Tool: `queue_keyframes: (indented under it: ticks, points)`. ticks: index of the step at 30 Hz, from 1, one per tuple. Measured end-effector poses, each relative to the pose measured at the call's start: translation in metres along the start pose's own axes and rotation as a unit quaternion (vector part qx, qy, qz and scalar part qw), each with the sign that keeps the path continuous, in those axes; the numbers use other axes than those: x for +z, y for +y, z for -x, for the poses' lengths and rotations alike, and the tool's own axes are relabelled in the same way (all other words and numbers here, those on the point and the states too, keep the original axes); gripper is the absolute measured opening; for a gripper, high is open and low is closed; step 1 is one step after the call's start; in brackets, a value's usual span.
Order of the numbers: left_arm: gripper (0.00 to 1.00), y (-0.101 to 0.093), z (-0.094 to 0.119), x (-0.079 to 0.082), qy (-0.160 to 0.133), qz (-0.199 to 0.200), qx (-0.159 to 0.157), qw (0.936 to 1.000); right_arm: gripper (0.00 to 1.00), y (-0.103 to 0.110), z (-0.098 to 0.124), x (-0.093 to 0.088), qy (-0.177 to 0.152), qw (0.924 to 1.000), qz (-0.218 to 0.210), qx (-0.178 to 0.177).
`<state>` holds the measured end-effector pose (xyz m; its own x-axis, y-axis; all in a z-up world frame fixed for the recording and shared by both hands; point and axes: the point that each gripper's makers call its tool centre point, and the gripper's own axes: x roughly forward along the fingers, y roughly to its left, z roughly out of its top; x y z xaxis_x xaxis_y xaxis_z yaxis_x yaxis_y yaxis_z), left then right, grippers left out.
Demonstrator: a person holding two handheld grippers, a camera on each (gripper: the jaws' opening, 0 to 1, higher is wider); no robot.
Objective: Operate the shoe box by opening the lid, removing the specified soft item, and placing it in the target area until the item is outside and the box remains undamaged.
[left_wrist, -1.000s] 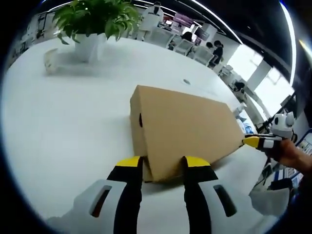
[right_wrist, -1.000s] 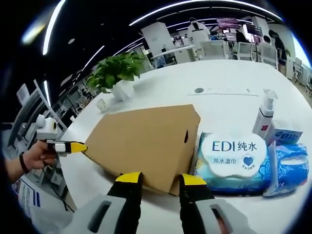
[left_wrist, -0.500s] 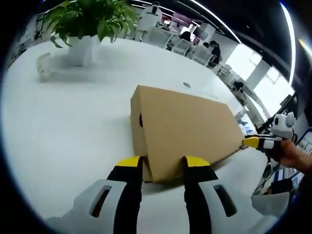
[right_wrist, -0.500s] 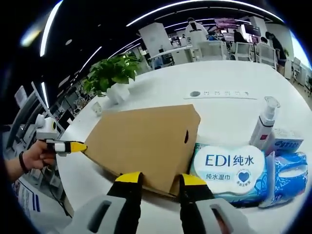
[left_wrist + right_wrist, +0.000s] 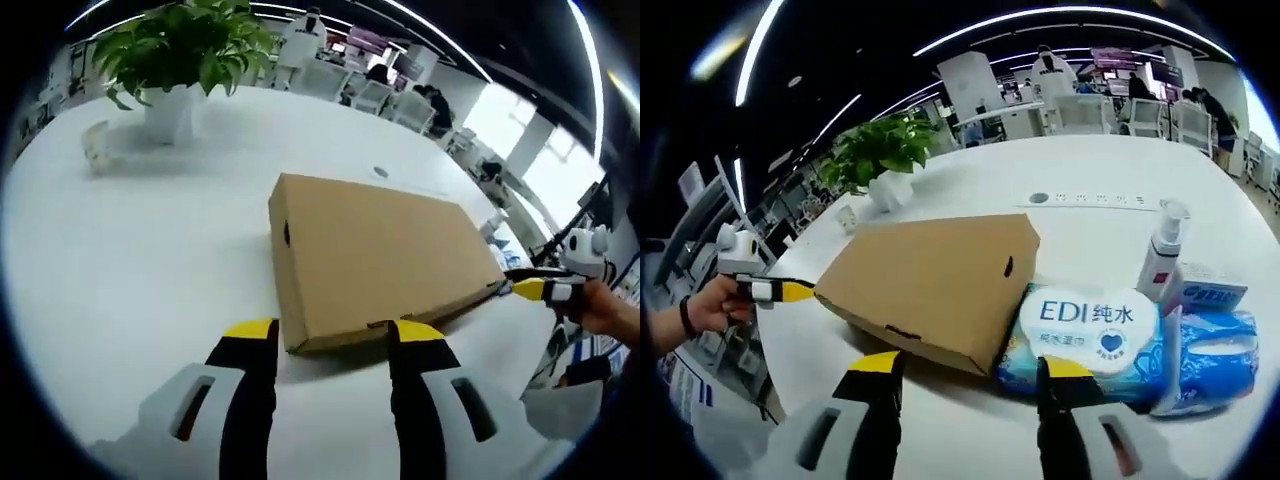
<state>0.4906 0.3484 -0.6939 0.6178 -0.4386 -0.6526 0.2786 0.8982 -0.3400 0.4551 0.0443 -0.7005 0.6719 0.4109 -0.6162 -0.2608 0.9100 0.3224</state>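
The left hand-held gripper (image 5: pixel 325 335) is now standing spread just before the near corner of the shoe box (image 5: pixel 375 255); a second ago that corner was sitting between its jaws. The right hand-held gripper (image 5: pixel 965 365) is also spread wider and drawn back. The box is lying closed on the white table (image 5: pixel 130 260), so the lid is probably not opened yet. The wet wipes pack (image 5: pixel 1090 325) is touching it; farther, a plant (image 5: pixel 880 150).

1. Plain brown cardboard shoe box (image 5: pixel 375 255), lid closed, lay flat just ahead of the left gripper's (image 5: pixel 332 335) parted tips.
2. Showed a small dark hole in its end wall.
3. Sat just beyond the right gripper's (image 5: pixel 973 368) spread tips, near corner between them.
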Motion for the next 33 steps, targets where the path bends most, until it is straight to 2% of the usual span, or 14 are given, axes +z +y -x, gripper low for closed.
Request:
queue_keyframes:
  ticks: [1, 2, 5, 6, 10, 12, 16, 21, 24, 29, 33]
  points:
    - [0.47, 0.001, 0.007, 0.003, -0.022, 0.003, 0.011, 0.9997, 0.53, -0.003, 0.003, -0.001, -0.004, 1.0000, -0.003, -0.002]
    - [0.48, -0.001, 0.012, 0.005, -0.033, 0.004, 0.011, 0.9994, 0.54, -0.012, 0.014, -0.001, -0.024, 0.9995, -0.020, -0.008]
    - [0.52, -0.014, 0.025, 0.001, -0.046, -0.008, 0.002, 0.9989, 0.57, -0.033, 0.039, -0.009, -0.036, 0.9985, -0.034, -0.025]
    - [0.53, -0.018, 0.028, 0.000, -0.048, -0.015, 0.001, 0.9987, 0.58, -0.042, 0.051, -0.010, -0.049, 0.9974, -0.038, -0.036]
    - [0.56, -0.033, 0.038, -0.006, -0.055, -0.086, -0.001, 0.9948, 0.65, -0.059, 0.086, -0.012, -0.082, 0.9945, -0.039, -0.053]
    - [0.58, -0.045, 0.041, -0.009, -0.057, -0.097, -0.018, 0.9935, 0.68, -0.065, 0.103, -0.014, -0.095, 0.9928, -0.032, -0.066]
    - [0.59, -0.059, 0.048, -0.016, -0.060, -0.122, -0.025, 0.9904, 0.70, -0.069, 0.126, -0.018, -0.110, 0.9907, -0.030, -0.074]
    - [0.59, -0.074, 0.053, -0.033, -0.052, -0.159, -0.034, 0.9853, 0.71, -0.069, 0.153, -0.023, -0.129, 0.9874, -0.032, -0.086]
    - [0.59, -0.080, 0.057, -0.039, -0.052, -0.151, -0.044, 0.9862, 0.72, -0.065, 0.160, -0.028, -0.131, 0.9869, -0.029, -0.090]
    - [0.60, -0.082, 0.059, -0.041, -0.054, -0.136, -0.045, 0.9881, 0.73, -0.058, 0.167, -0.031, -0.147, 0.9841, -0.036, -0.093]
    - [0.60, -0.090, 0.060, -0.045, -0.047, -0.140, -0.050, 0.9877, 0.73, -0.053, 0.169, -0.032, -0.157, 0.9823, -0.039, -0.095]
